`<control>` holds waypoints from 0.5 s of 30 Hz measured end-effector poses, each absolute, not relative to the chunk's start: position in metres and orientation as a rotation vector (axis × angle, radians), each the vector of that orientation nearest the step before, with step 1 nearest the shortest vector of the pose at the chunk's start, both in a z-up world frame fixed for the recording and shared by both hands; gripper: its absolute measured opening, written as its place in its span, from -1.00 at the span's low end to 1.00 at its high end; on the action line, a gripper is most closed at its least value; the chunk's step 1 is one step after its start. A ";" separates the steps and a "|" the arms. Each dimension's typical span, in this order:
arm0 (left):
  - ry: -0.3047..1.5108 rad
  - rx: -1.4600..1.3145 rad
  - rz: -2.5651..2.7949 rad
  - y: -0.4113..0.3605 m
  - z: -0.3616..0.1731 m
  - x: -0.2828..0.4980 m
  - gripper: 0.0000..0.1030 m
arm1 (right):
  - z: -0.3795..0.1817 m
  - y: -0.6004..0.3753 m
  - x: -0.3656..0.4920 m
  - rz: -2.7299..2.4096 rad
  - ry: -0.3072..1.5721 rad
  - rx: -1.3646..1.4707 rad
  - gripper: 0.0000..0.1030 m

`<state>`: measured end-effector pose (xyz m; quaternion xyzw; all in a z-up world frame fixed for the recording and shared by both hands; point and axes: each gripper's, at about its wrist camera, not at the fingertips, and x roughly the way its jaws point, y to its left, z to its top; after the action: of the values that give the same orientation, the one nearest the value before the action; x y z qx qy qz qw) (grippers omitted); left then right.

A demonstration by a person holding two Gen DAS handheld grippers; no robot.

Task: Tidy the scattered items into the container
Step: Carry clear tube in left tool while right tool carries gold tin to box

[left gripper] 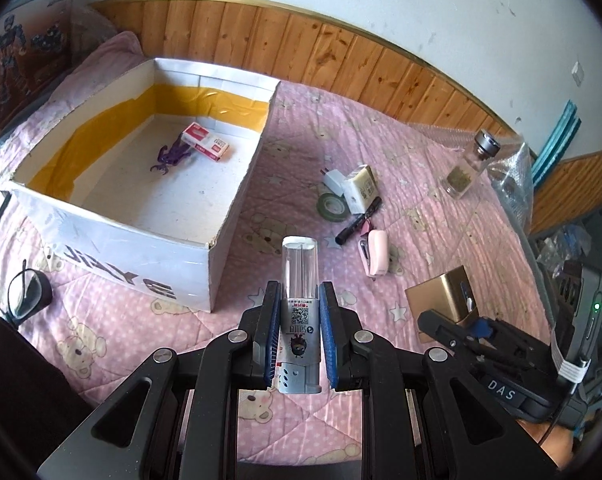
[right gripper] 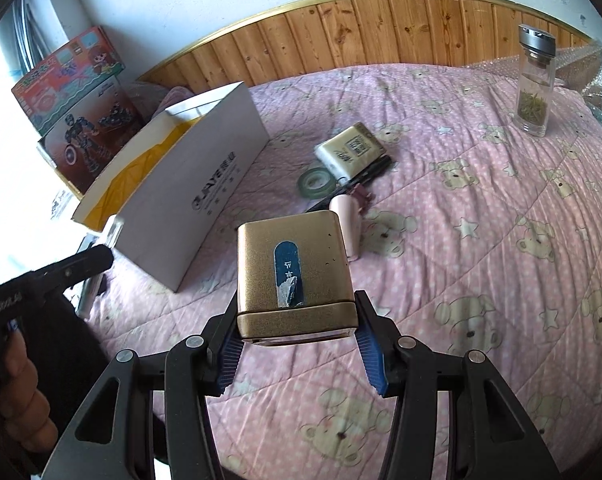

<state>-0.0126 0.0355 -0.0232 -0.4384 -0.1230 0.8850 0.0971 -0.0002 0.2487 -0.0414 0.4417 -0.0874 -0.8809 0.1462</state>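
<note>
Left gripper point(left gripper: 299, 312): clenched on a clear-topped lighter point(left gripper: 301, 280), held above the bedspread point(left gripper: 441, 208), near the box corner.
Right gripper point(right gripper: 297, 344): grasping a gold tin point(right gripper: 293, 276) by its lid end, clear of the bed.
Handling: lighter judged light, slick, rigid; the grip sits on its labelled body. Tin judged stiff, smooth-sided, liable to slip.
Container: white cardboard box point(left gripper: 113, 240), open-topped, holds a staple box point(left gripper: 205, 142) and a purple toy point(left gripper: 173, 156).
Outstanding: stapler point(left gripper: 375, 258), pen point(left gripper: 359, 222), tape roll point(left gripper: 333, 206).
</note>
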 end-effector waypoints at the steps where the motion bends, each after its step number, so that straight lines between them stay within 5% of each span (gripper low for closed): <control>1: -0.373 -1.296 2.619 0.033 -0.023 -0.011 -0.64 | -0.039 0.246 0.003 -2.530 -0.247 1.265 0.01; 15: -0.477 -1.259 2.640 -0.001 -0.014 0.002 -0.63 | 0.003 0.205 0.021 -2.477 -0.162 1.160 0.01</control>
<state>0.0020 -0.0013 -0.0144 -0.4231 -0.1603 0.8873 0.0890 0.0215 0.2054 0.0032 0.4149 -0.0579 -0.8858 0.1995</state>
